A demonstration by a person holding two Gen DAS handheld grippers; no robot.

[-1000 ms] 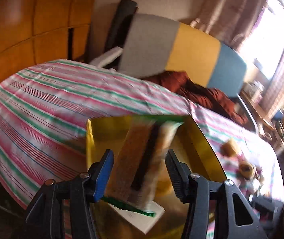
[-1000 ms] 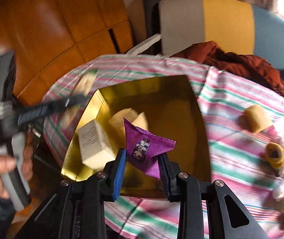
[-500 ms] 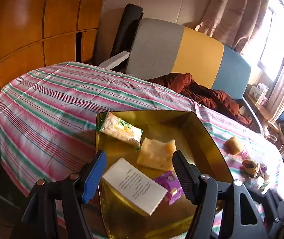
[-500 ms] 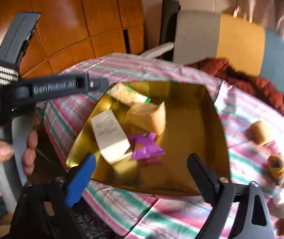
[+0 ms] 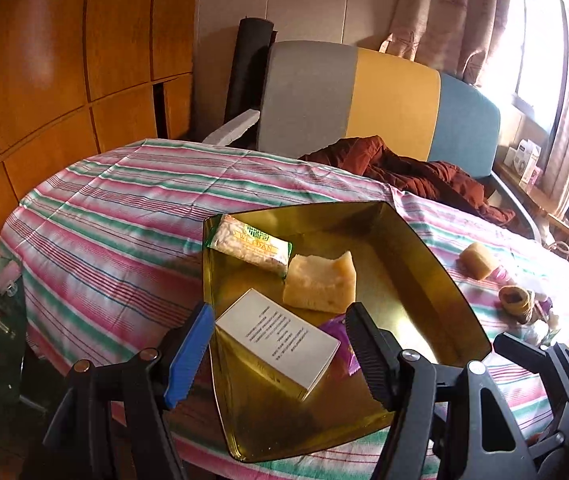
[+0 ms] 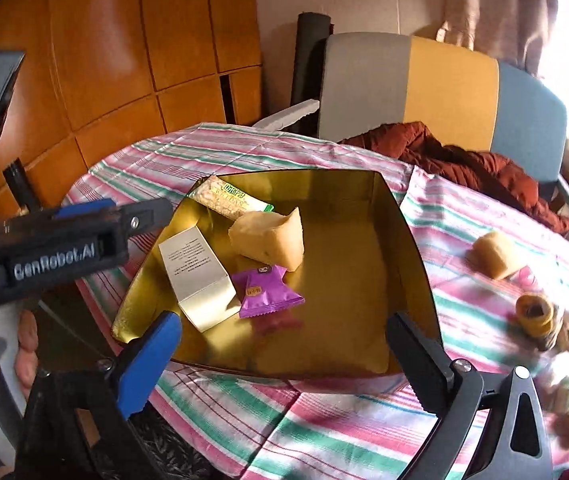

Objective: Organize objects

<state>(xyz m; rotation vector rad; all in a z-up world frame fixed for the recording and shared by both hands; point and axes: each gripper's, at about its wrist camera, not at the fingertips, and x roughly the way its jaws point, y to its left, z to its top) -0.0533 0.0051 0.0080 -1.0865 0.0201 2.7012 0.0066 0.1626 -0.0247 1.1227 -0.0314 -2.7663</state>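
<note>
A gold tray (image 5: 436, 280) (image 6: 364, 208) sits on the striped tablecloth. In it lie a green-edged snack bar (image 5: 250, 242) (image 6: 228, 198), a yellow sponge-like cake piece (image 5: 320, 280) (image 6: 270, 238), a white box (image 5: 276, 336) (image 6: 194, 270) and a purple packet (image 6: 264, 290) (image 5: 338, 330). My left gripper (image 5: 278, 352) is open and empty at the tray's near edge, above the white box. My right gripper (image 6: 284, 360) is open and empty, held over the tray's near rim. The left gripper's body (image 6: 56, 248) shows at the left of the right wrist view.
On the cloth to the right lie a yellow cake roll (image 5: 478, 260) (image 6: 496, 256), a brown ring-shaped snack (image 5: 518, 300) (image 6: 534, 314) and more small items. A grey, yellow and blue chair (image 5: 376, 96) with a red-brown jacket (image 5: 412, 168) stands behind the table.
My left gripper released the snack bar and my right gripper released the purple packet; both now lie in the tray. Both grippers opened and drew back toward the tray's near edge.
</note>
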